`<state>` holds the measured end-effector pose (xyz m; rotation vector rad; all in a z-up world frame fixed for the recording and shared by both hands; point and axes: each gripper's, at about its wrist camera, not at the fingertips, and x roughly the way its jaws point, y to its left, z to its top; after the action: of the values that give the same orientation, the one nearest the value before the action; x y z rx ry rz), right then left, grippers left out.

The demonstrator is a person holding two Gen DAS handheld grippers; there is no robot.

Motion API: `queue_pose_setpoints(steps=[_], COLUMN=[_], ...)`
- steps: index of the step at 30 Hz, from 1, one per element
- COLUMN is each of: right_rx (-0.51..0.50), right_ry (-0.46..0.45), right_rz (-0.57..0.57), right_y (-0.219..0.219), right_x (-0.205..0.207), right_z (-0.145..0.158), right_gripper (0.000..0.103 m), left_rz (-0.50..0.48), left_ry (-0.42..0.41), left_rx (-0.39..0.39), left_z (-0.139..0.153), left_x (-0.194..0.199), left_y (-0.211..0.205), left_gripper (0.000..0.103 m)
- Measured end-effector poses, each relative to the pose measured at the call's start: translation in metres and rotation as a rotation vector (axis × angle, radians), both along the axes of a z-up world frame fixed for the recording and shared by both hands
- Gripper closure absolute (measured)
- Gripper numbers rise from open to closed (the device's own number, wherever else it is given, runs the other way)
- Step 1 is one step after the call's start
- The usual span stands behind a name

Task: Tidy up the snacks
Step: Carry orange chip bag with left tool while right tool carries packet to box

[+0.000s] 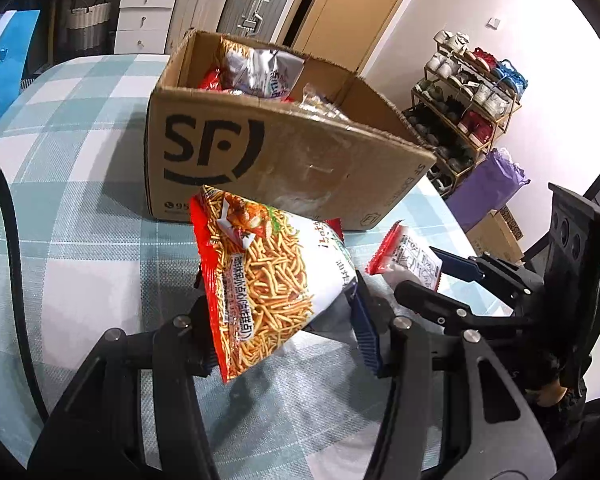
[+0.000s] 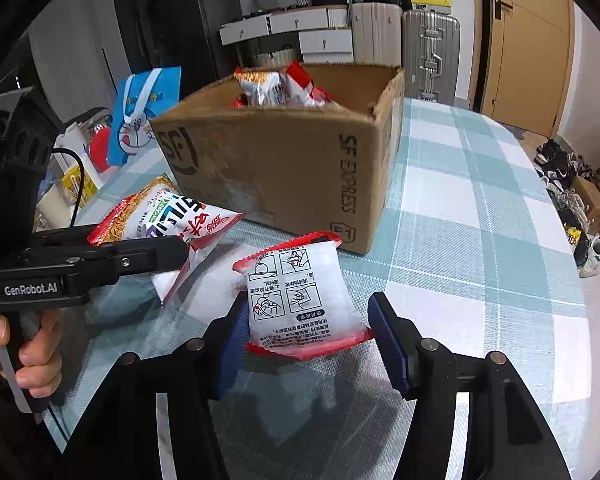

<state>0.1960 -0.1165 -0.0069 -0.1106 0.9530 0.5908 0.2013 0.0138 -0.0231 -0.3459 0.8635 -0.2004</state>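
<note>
While the left gripper [image 1: 284, 320] clamps the red noodle-stick snack bag [image 1: 260, 280], the right gripper [image 2: 312, 344] pinches the small white-and-red packet [image 2: 300, 300]; the open brown cardboard box [image 2: 292, 168] lies just beyond both.

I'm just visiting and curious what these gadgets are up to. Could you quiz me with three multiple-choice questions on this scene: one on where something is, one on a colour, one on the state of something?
1. Where is the cardboard box?
A. on the checked tablecloth
B. on the floor
C. on a chair

2. What colour are the pads on the gripper fingers?
A. yellow
B. blue
C. white

3. What is the left gripper doing?
A. hanging open over nothing
B. resting inside the box
C. gripping a bag of noodle-stick snacks

Answers:
1 A: the box stands on the checked tablecloth, behind both packets.
2 B: the ribbed pads either side of the white packet are dark blue.
3 C: its fingers press on the noodle-stick snack bag, held up off the table.
</note>
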Motion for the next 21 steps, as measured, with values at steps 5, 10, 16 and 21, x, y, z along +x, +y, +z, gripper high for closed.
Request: queue_pose_setpoints(steps=[5,10,16,21], right_rx=[0.027,0.067,0.112,0.119], right_ry=[-0.037,-0.080,-0.123,-0.151], right_rz=[-0.014,-0.035,-0.061,-0.072], right_y=[-0.005,-0.011,-0.015,-0.015], right_x=[-0.009,-0.015,-0.018,-0.020], right_z=[0.017,0.037,0.057,0.071], right_gripper=[0.044,0.044,0.044,0.044], left_rz=[0.001,0.007,0.007,-0.002], left_ry=[-0.031,-0.065,-0.104,-0.131], left_rx=[0.011,0.033,0.038,0.045], left_z=[0.016,0.035,0.058,0.078], left_x=[-0.010,-0.017,-0.026,-0.038], left_y=[0.000,0.000,0.000,0.002], left_gripper=[0.053,0.053,0.053,0.053])
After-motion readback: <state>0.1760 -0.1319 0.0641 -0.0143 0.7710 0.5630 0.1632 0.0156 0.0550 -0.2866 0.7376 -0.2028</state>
